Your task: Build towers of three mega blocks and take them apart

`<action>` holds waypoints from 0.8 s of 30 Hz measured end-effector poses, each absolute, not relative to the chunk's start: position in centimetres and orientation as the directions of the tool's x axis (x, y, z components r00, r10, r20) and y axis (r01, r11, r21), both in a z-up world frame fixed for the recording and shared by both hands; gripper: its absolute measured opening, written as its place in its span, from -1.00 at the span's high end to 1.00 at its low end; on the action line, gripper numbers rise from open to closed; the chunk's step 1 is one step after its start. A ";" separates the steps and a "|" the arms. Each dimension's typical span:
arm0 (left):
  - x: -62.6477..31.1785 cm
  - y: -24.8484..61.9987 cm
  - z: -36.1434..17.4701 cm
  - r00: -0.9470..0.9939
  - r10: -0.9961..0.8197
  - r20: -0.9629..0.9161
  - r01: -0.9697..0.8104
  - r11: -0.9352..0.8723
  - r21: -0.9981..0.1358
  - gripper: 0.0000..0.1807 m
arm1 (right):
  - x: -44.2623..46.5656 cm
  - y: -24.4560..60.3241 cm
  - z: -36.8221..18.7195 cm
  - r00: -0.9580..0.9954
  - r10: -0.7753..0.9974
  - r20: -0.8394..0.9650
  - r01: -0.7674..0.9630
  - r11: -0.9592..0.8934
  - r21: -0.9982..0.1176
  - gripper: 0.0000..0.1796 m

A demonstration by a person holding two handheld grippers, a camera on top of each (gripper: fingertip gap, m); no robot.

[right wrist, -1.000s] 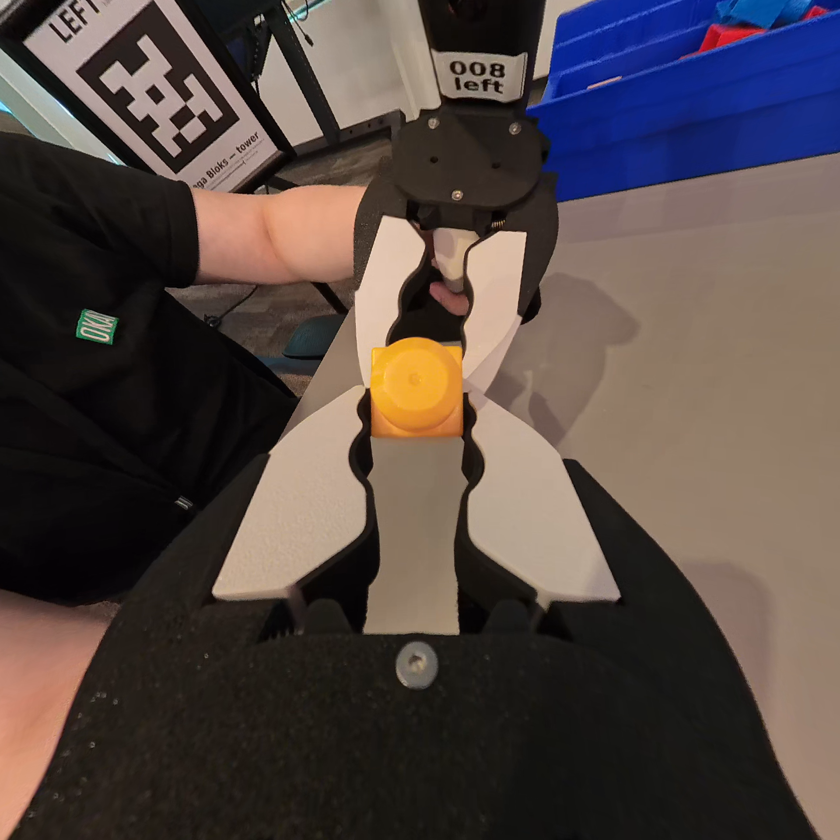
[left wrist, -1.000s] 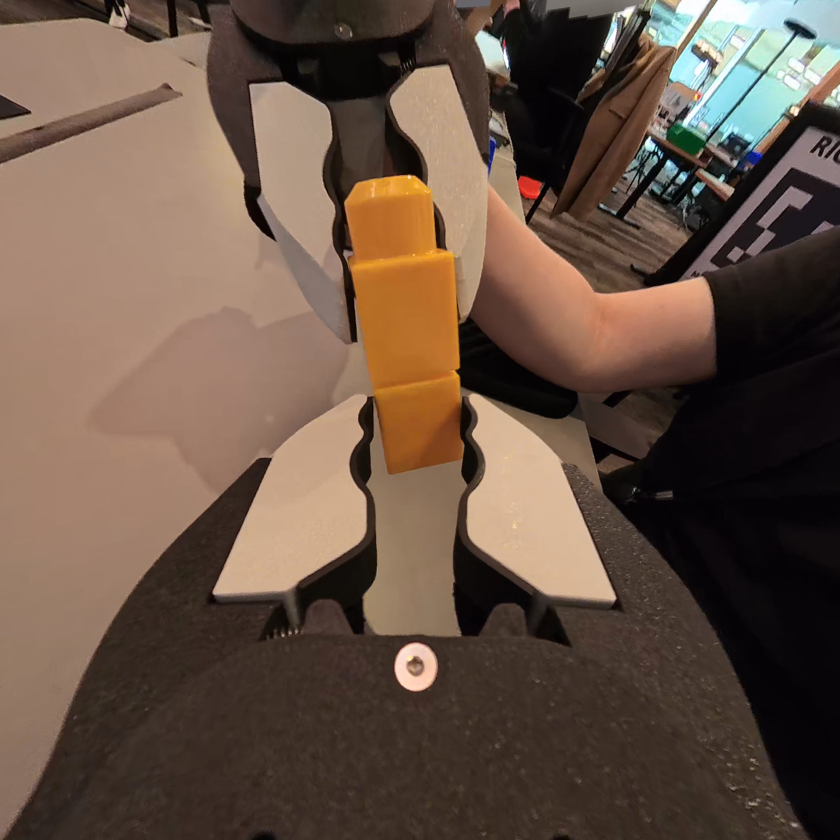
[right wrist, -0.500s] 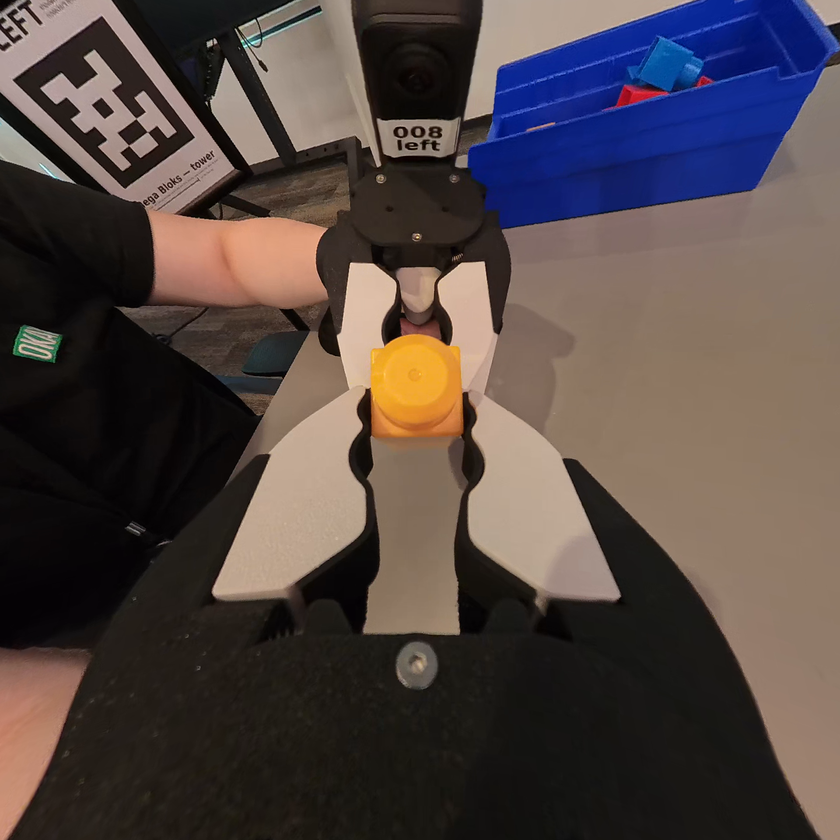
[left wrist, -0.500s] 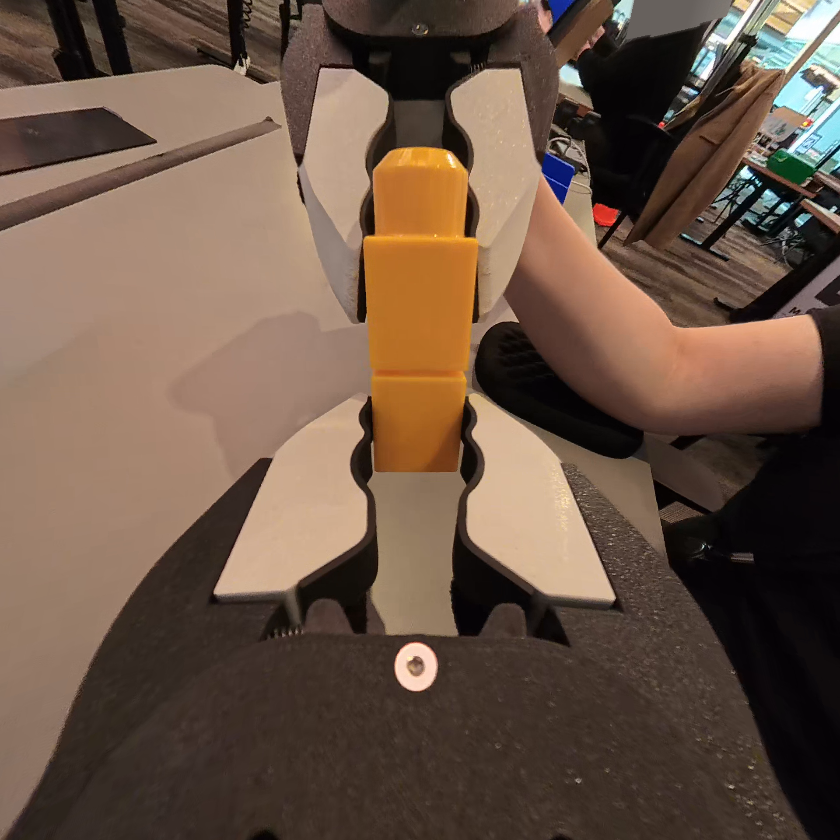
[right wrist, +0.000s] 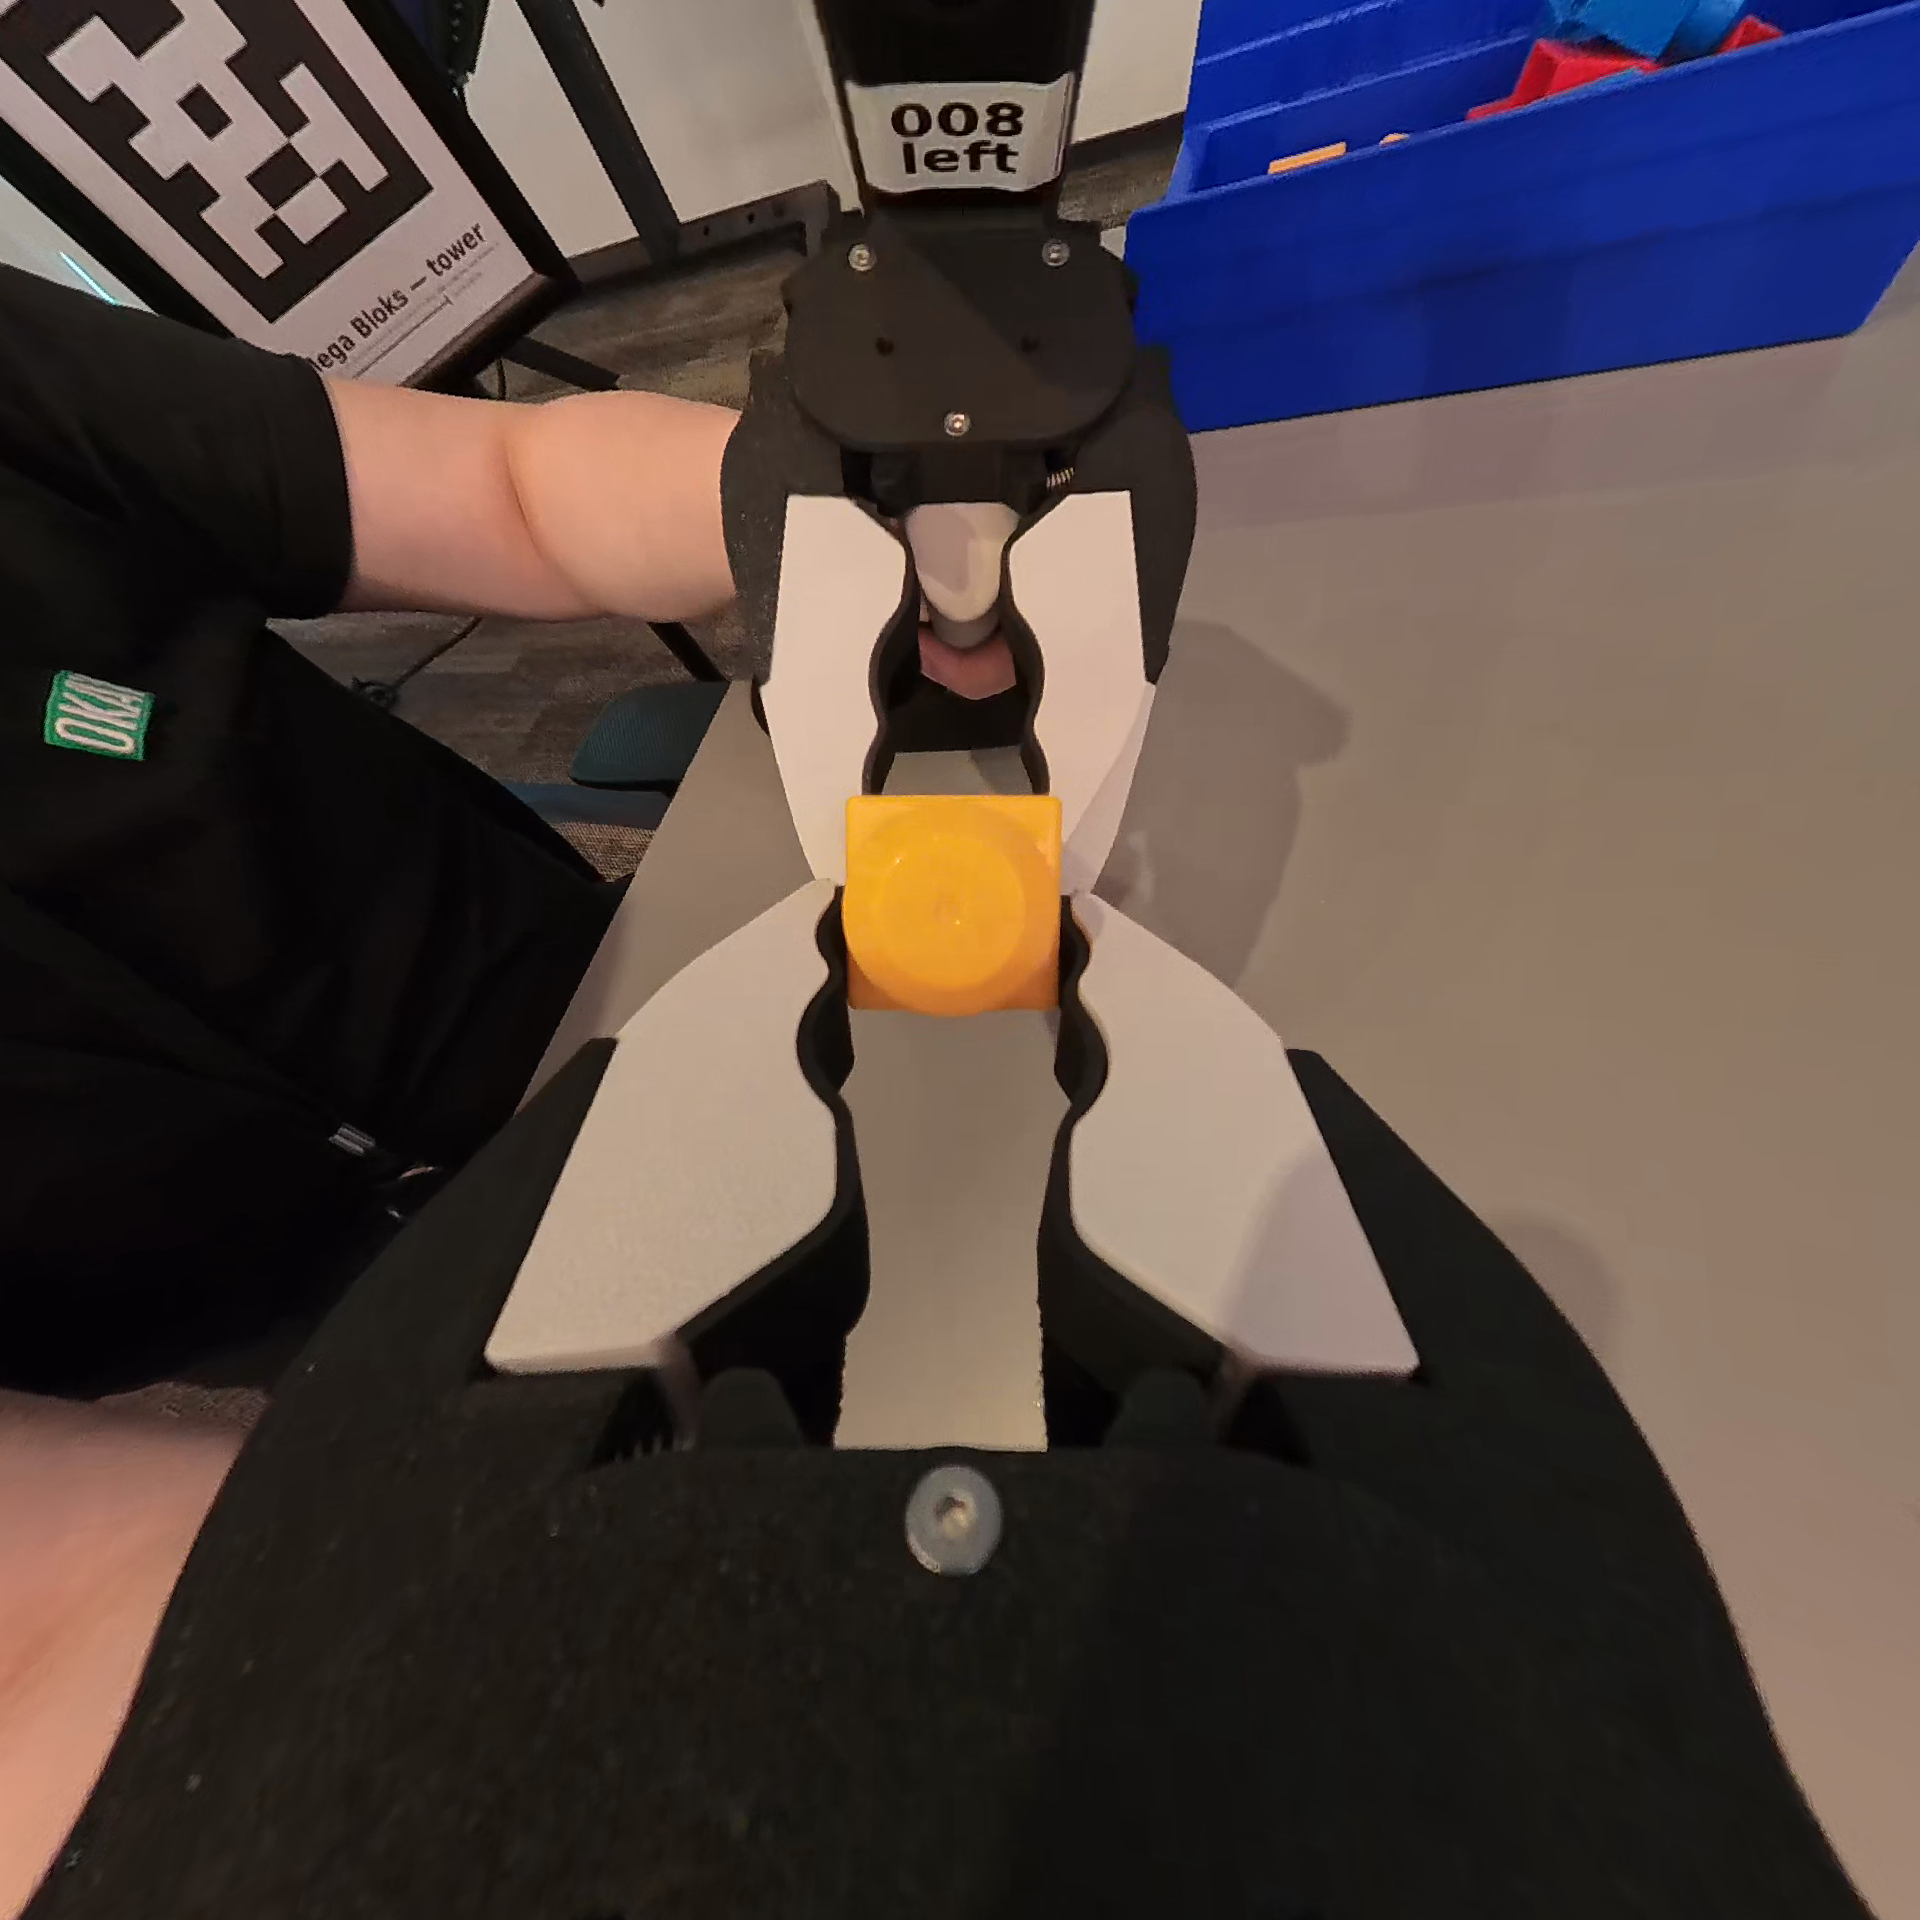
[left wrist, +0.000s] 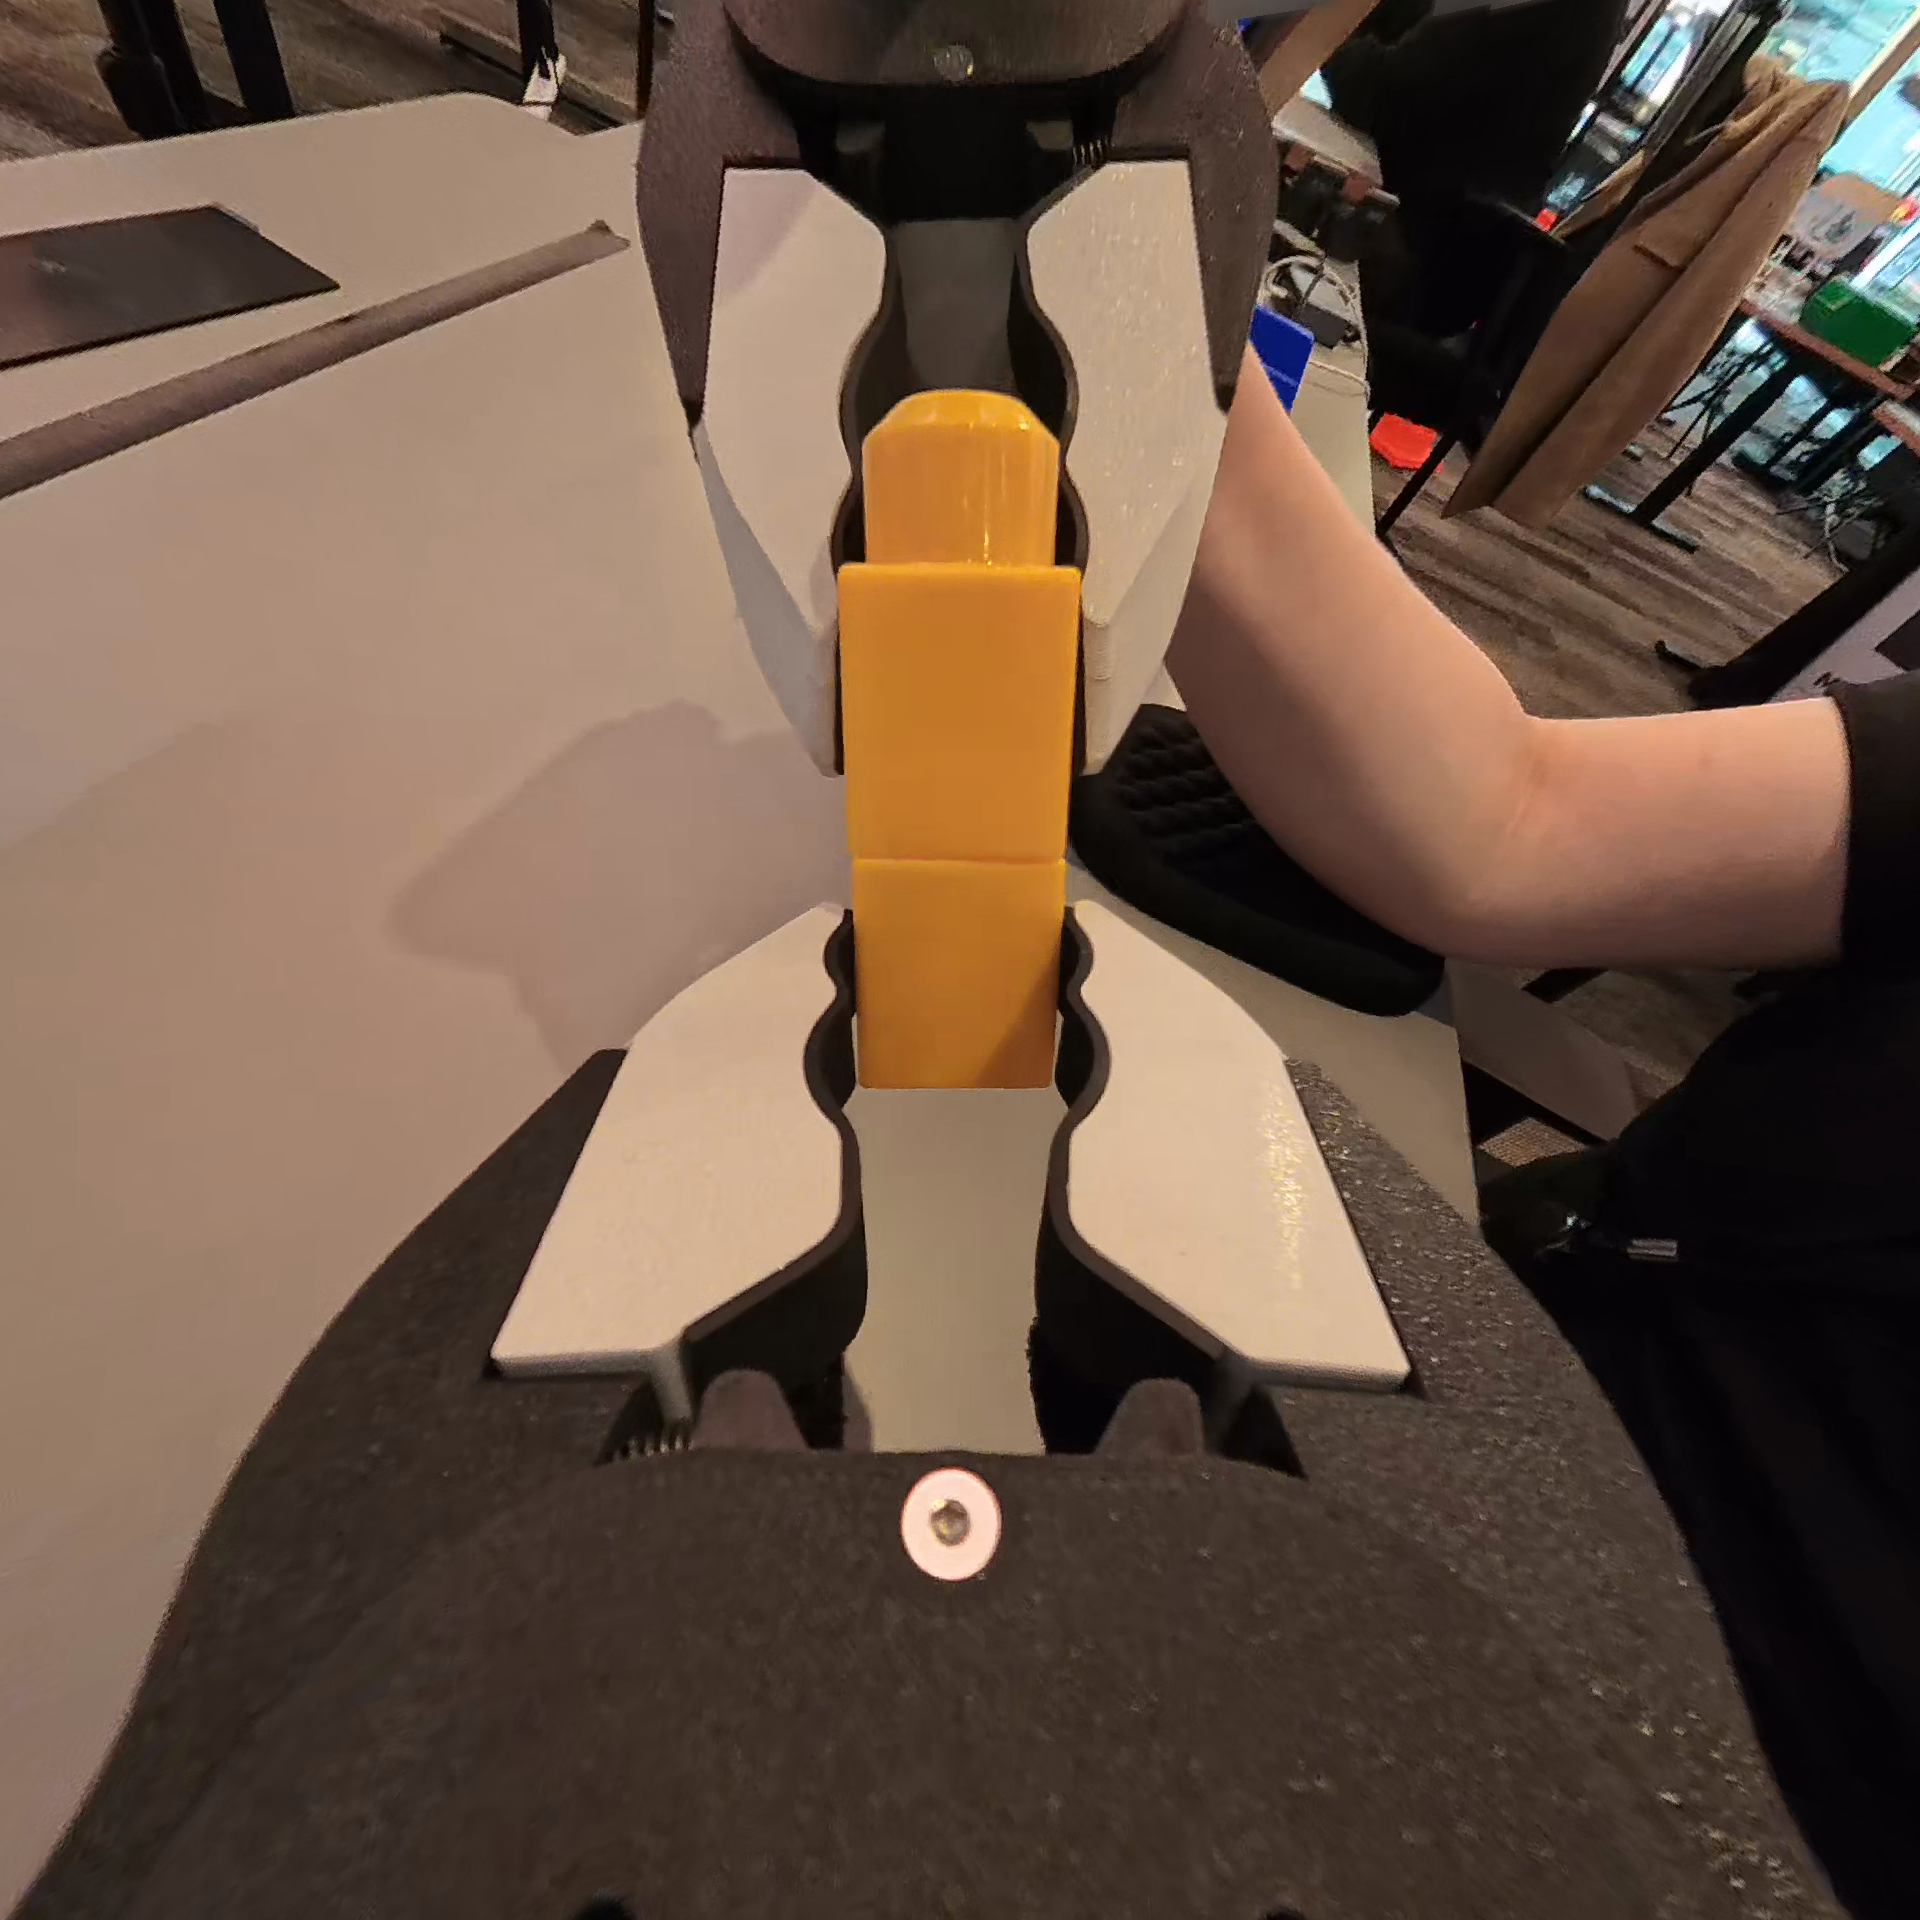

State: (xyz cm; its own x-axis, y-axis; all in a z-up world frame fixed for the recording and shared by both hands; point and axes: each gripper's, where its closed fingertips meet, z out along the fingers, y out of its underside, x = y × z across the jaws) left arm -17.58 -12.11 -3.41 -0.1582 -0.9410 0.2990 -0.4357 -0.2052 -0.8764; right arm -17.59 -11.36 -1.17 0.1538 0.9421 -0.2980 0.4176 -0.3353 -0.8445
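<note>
Orange stack: two mega blocks point(left wrist: 956, 831) joined end to end, lifted clear of the grey surface point(left wrist: 260, 727), stud end pointing at 12 o'clock in the left wrist view.
Left tongs: the left tongs point(left wrist: 956, 997) are clamped on the near block at 6 o'clock, both fingers pressed to its sides.
Right tongs: the right tongs point(right wrist: 951, 935) are closed on the stud-end block, which the right wrist view shows head-on as a round stud.
Just changed: the stack has squared up, its earlier lean gone, and the two tools now face each other straight down one line.
What it means: my read is a straight pull apart is ready; whether the seam has started to open I cannot tell.
Blue bin: the blue bin point(right wrist: 1558, 208) sits at 1 o'clock in the right wrist view, red and blue pieces inside.
Person: a bare forearm point(left wrist: 1558, 810) reaches in from 3 o'clock.
</note>
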 end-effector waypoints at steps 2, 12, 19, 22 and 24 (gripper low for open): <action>-17.7 -12.2 -3.3 -0.171 -0.932 0.320 -0.440 -0.219 -0.871 0.61 | -17.7 -11.4 -1.2 0.152 0.942 -0.299 0.424 -0.336 -0.841 0.60; -17.9 -12.9 -3.8 -0.206 -0.919 0.336 -0.476 -0.206 -0.855 0.61 | -18.0 -12.0 -1.4 0.123 0.948 -0.292 0.438 -0.316 -0.842 0.60; -17.7 -11.6 -2.2 -0.186 -0.923 0.336 -0.347 -0.258 -0.902 0.60 | -18.1 -10.5 0.1 0.169 0.948 -0.270 0.321 -0.312 -0.894 0.60; -18.0 -10.2 -0.3 -0.154 -0.929 0.337 -0.220 -0.300 -0.928 0.60 | -17.8 -9.2 1.1 0.225 0.944 -0.242 0.234 -0.293 -0.927 0.36; -18.3 -9.7 0.4 -0.146 -0.930 0.337 -0.178 -0.311 -0.934 0.60 | -18.3 -8.8 1.5 0.225 0.945 -0.239 0.200 -0.285 -0.937 0.37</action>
State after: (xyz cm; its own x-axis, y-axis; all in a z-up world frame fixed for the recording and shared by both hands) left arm -18.30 -9.70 0.36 -0.1459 -0.9301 0.3370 -0.1776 -0.3105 -0.9338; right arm -18.28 -8.85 1.49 0.2246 0.9446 -0.2392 0.2002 -0.2850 -0.9374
